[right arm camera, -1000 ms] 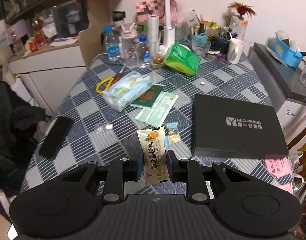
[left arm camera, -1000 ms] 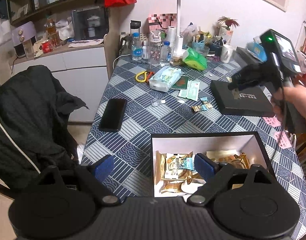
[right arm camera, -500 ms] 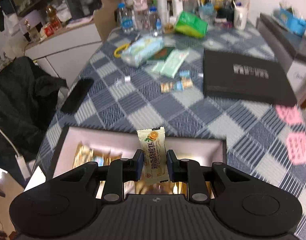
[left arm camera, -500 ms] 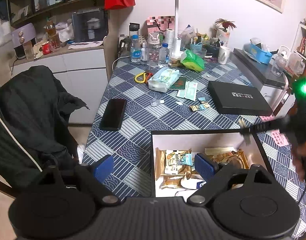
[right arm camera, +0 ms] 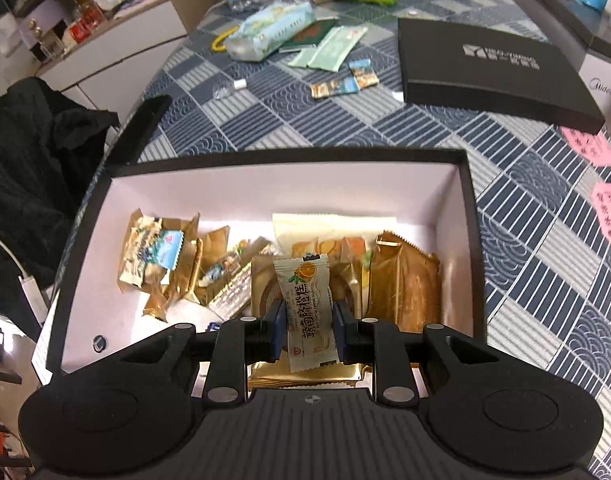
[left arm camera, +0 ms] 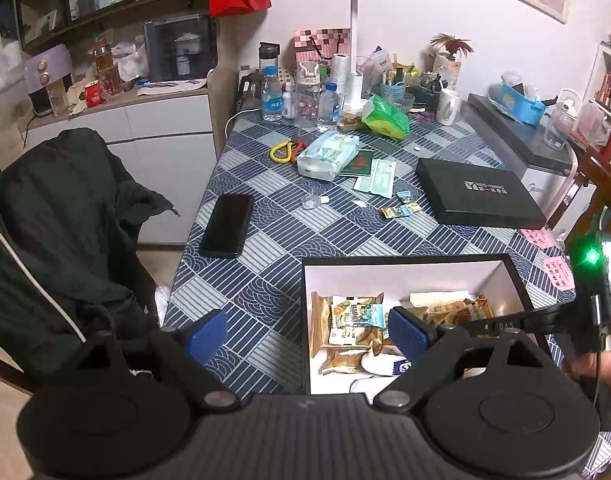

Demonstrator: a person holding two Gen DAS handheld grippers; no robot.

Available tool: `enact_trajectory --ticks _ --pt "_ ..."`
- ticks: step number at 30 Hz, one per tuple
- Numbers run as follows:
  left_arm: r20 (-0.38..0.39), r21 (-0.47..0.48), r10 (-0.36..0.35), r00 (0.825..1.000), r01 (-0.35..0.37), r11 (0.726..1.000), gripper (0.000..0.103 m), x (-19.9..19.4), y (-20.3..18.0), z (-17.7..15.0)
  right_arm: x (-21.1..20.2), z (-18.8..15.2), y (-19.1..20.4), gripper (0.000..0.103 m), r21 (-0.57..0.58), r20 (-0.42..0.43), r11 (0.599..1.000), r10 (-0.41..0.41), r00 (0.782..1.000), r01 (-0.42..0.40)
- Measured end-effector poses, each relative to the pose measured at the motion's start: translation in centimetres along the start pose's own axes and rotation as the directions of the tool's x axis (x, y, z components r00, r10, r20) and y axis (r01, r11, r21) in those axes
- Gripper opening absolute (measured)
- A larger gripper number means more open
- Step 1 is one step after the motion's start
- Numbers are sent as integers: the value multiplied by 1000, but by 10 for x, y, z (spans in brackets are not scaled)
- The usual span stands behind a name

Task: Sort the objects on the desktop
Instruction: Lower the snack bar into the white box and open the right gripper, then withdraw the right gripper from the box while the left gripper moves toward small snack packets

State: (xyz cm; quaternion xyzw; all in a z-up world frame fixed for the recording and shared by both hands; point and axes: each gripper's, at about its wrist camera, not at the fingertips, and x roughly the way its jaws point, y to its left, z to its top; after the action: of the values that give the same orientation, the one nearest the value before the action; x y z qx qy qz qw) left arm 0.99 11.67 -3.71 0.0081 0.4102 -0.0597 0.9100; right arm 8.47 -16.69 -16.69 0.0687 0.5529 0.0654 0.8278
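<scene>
My right gripper (right arm camera: pixel 307 320) is shut on a white snack packet (right arm camera: pixel 307 300) printed with an orange, held upright over the open black box (right arm camera: pixel 265 160). Inside the white-lined box lie several gold and pale snack packs (right arm camera: pixel 401 284). From the left wrist view that same box (left arm camera: pixel 405 258) sits at the table's near edge, and the right gripper (left arm camera: pixel 505 322) reaches in from the right over its rim. My left gripper (left arm camera: pixel 305 336) hangs open and empty, its blue pads (left arm camera: pixel 207 334) straddling the box's left wall. Two small candies (right arm camera: pixel 341 82) remain on the tablecloth.
The box's black lid (right arm camera: pixel 489 68) lies at the right. A phone (left arm camera: pixel 227 230) rests near the left edge. A tissue pack (right arm camera: pixel 269 30), green sachets (right arm camera: pixel 333 48), yellow scissors (left arm camera: pixel 283 152), bottles and a lamp (left arm camera: pixel 357 40) crowd the far end. A jacket-draped chair (left arm camera: pixel 57 216) stands on the left.
The right gripper, still clamping the orange snack packet, came from above the mid-table back toward the near edge and down over the box. The left gripper stayed put.
</scene>
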Motion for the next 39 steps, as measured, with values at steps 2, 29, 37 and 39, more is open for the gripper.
enact_trajectory --ticks 2,29,37,39 --pt "-1 -3 2 1000 -2 1000 103 0 0 0 2 -1 0 25 3 -1 1000 1 1000 -1" --pt "-12 -98 -97 995 95 991 103 38 11 18 -75 -64 13 83 122 266 992 -48 963 16" --pt "15 53 -149 989 148 988 103 62 -14 60 -92 -86 16 83 161 329 987 -40 943 -14" --pt "0 80 -152 988 152 985 103 74 -25 73 -93 -86 14 83 156 332 987 -27 943 -27"
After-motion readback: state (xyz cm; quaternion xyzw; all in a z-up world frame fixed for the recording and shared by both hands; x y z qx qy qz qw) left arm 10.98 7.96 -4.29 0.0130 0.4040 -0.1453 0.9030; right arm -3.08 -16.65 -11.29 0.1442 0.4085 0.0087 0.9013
